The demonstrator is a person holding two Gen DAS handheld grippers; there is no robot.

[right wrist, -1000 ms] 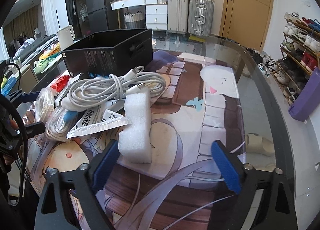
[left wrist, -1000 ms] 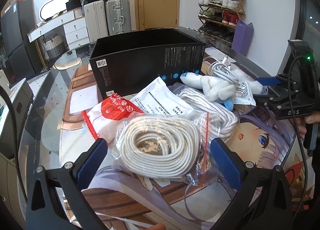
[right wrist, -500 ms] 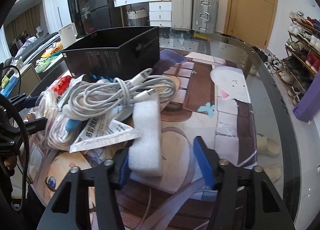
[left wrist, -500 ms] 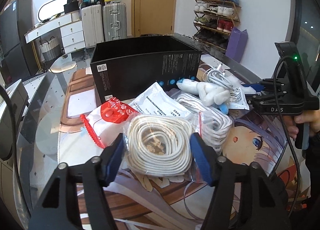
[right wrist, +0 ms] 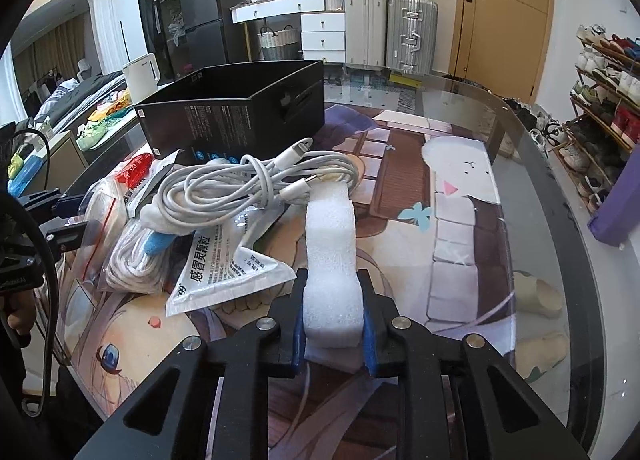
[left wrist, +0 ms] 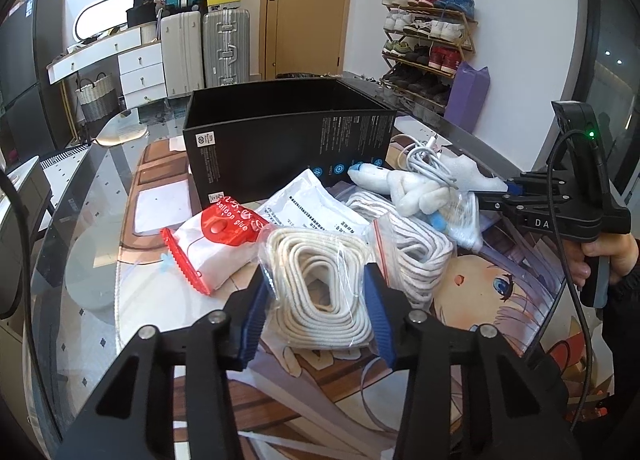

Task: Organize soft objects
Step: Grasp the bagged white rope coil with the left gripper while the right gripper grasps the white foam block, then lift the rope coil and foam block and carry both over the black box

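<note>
My left gripper (left wrist: 316, 300) is shut on a clear bag of coiled white rope (left wrist: 320, 300) and squeezes it on the printed mat. My right gripper (right wrist: 331, 314) is shut on the near end of a white foam block (right wrist: 330, 256). An open black box (left wrist: 288, 148) stands behind the pile; it also shows in the right wrist view (right wrist: 236, 116). The pile holds a second bag of rope (left wrist: 408, 252), a red-and-white glue pack (left wrist: 216, 240), a white sachet (left wrist: 316, 208), a plush toy (left wrist: 404, 188) and a white cable (right wrist: 256, 184).
A medicine sachet (right wrist: 228, 276) lies left of the foam block. The glass table edge (right wrist: 560, 220) curves along the right, with a shoe rack (right wrist: 600, 100) beyond it. Suitcases (left wrist: 204, 48) and a dresser stand behind the table.
Both grippers have closed from wide open: the left onto the bag of rope, the right onto the foam block. Both have also moved forward onto their objects.
</note>
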